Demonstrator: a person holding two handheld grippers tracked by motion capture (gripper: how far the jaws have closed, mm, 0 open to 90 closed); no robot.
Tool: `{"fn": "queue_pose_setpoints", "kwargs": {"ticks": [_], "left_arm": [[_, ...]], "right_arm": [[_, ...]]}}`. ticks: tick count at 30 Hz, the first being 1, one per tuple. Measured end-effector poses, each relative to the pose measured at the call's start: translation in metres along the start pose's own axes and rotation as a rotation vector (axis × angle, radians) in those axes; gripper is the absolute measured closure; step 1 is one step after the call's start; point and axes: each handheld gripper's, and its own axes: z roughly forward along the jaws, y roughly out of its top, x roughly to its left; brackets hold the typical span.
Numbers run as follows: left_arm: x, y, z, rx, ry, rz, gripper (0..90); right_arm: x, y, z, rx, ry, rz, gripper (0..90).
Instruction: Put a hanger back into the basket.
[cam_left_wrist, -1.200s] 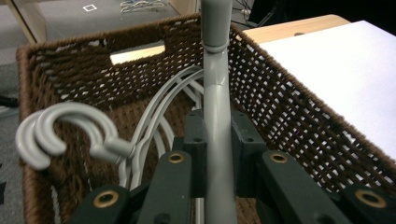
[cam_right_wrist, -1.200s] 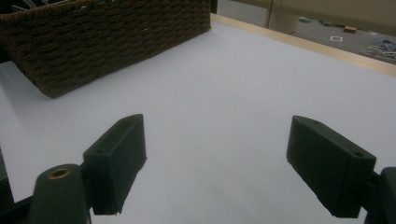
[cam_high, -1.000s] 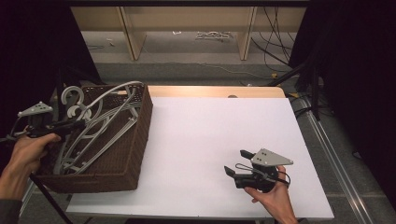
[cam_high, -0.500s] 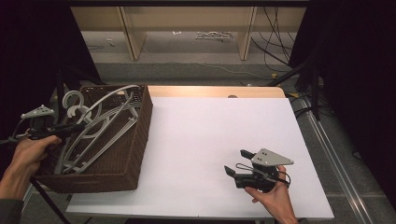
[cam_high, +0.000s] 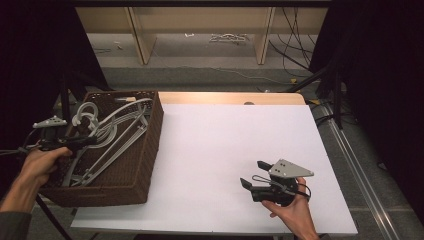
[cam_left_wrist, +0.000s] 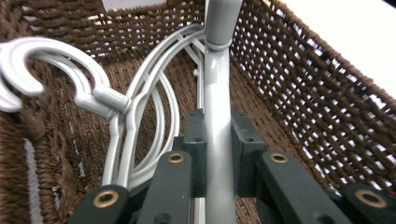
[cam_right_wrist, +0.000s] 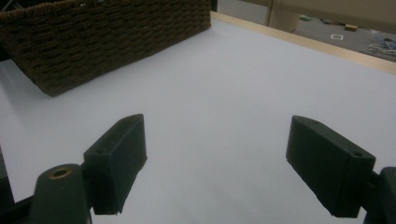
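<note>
The left tool clamped a smooth grey plastic hanger inside the brown woven basket; curved hangers lay beside it. The right tool gaped above the white worktop.

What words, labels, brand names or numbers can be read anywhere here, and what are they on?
None can be read.
The wicker basket, the grey hangers in it, the white table and both tools, left and right, show no lettering.
Small scraps on the far floor are too blurred to tell whether they bear any text.
</note>
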Motion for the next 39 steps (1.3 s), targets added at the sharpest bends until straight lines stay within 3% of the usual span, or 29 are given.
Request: {"fn": "queue_pose_setpoints", "kwargs": {"ticks": [4,10,11,16,17,23,24,28,29,32,33,37,39], "left_arm": [[-0.005,-0.002,0.012,0.003,-0.008,-0.014,79.0],[-0.002,-0.003,0.017,0.010,-0.012,-0.049,79.0],[-0.002,-0.003,0.017,0.010,-0.012,-0.049,78.9],[0.003,-0.003,0.018,0.026,0.044,-0.061,78.5],[0.003,-0.003,0.019,0.039,0.082,-0.074,78.4],[0.007,-0.003,0.022,0.034,0.105,-0.101,74.3],[0.011,-0.004,0.021,0.029,0.133,-0.124,73.2],[0.017,-0.005,0.017,0.035,0.205,-0.128,68.5],[0.017,-0.005,0.017,0.017,0.200,-0.154,67.2],[0.019,-0.004,0.013,0.032,0.198,-0.142,64.5],[0.015,-0.002,0.012,-0.009,0.219,-0.162,62.8],[0.010,0.000,0.008,-0.029,0.222,-0.153,58.7],[0.003,0.002,0.005,-0.051,0.214,-0.152,52.4]], "right_arm": [[-0.001,0.000,0.000,0.002,-0.001,0.001,21.3],[0.000,0.000,-0.001,0.021,0.004,0.009,21.3],[-0.001,-0.001,0.001,0.001,0.004,0.009,21.3],[0.000,0.000,-0.001,0.003,0.006,0.007,21.3],[0.000,0.000,-0.001,0.013,-0.003,0.004,21.3],[0.000,-0.001,0.001,0.006,0.008,0.010,21.3],[0.000,-0.001,0.001,0.009,0.008,0.008,21.3],[0.000,-0.002,0.001,0.015,0.011,0.011,21.3],[-0.001,-0.002,0.001,0.011,0.007,0.008,21.3],[-0.001,-0.001,0.001,0.010,0.010,0.010,21.2],[0.000,-0.001,0.001,0.011,0.011,0.014,21.2],[0.000,-0.001,0.001,0.009,0.011,0.009,21.1],[0.000,-0.001,0.001,0.009,0.010,0.009,21.1]]}}
